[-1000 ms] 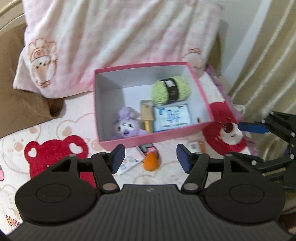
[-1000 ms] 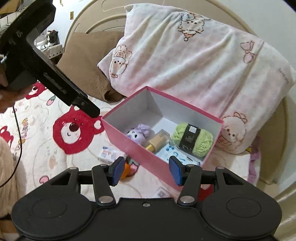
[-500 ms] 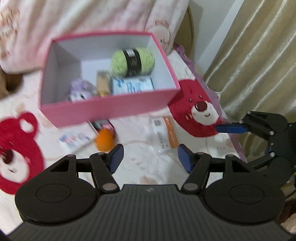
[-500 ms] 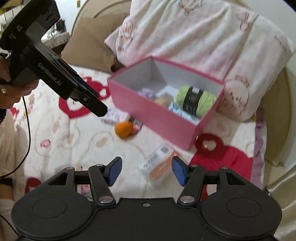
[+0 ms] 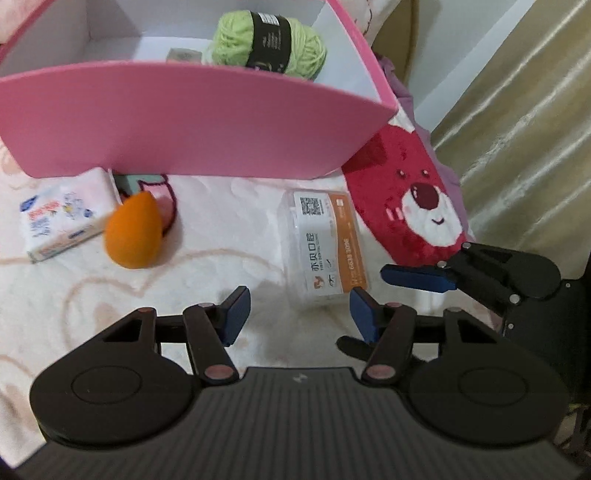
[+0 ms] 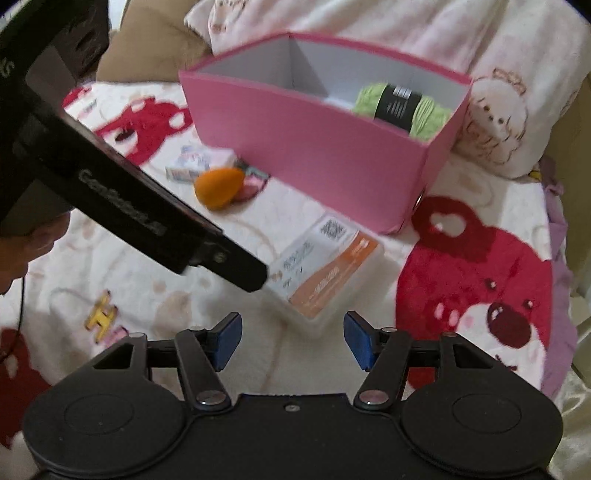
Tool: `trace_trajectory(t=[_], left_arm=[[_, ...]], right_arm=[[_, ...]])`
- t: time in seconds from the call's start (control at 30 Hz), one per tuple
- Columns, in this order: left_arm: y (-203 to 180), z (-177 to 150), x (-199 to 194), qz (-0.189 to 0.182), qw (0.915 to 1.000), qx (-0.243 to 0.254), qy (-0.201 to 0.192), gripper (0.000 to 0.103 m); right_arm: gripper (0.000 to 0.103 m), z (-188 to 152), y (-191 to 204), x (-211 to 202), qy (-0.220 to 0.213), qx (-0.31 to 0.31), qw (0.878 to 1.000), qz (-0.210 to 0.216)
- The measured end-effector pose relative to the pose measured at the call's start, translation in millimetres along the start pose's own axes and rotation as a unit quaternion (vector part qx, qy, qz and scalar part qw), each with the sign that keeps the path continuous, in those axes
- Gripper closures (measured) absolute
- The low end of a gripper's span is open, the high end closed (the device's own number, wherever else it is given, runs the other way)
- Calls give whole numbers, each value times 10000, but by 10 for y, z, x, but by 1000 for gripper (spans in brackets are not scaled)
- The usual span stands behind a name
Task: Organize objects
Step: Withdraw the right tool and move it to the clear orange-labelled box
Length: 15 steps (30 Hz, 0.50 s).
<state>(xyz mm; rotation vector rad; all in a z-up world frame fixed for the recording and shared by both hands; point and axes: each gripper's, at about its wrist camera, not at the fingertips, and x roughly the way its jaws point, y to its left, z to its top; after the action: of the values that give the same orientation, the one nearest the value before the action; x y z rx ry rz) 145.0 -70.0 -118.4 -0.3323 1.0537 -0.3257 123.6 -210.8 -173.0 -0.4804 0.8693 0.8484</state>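
A pink box [image 5: 192, 122] [image 6: 317, 158] stands on the bed with a green yarn ball [image 5: 269, 44] [image 6: 402, 103] inside. In front of it lie a clear case with a white and orange label [image 5: 325, 247] [image 6: 325, 269], an orange sponge egg [image 5: 135, 230] [image 6: 218, 186], a tissue pack [image 5: 61, 218] [image 6: 188, 164] and a small pink item [image 5: 162, 195]. My left gripper [image 5: 297, 314] is open and empty, low over the bed just before the case. My right gripper [image 6: 291, 339] is open and empty, just before the case from the other side.
The bedspread [image 6: 476, 280] is white with red bear prints. A pink pillow [image 6: 424, 33] and a brown pillow [image 6: 147, 48] lie behind the box. A gold curtain [image 5: 517, 129] hangs at the right. The right gripper's blue finger [image 5: 417, 278] shows in the left wrist view.
Both grippers have moved down and forward toward the labelled case on the bed. The box now fills the top of both views. Both stay open.
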Motion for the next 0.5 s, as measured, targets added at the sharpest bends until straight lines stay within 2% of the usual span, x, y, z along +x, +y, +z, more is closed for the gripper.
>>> trace_trajectory(t=[0.13,0.2,0.3,0.5], left_arm=[[1,-71,126,38,9999,107,-130,54],[27,-105,148,-103,9998,76,-160,56],[53,-133,138,-220,9996,28,-164,59],[110,-70,25,-294,9995,-135,44,60]], right_arm=[[39,-8,22,93,1,-8,9998,-191],[48,6,24,107,-17,34,9998,-184],[49,38,73,108,-40,3,9998,-218],[54,117,185,82,-51,141,9999,-53]])
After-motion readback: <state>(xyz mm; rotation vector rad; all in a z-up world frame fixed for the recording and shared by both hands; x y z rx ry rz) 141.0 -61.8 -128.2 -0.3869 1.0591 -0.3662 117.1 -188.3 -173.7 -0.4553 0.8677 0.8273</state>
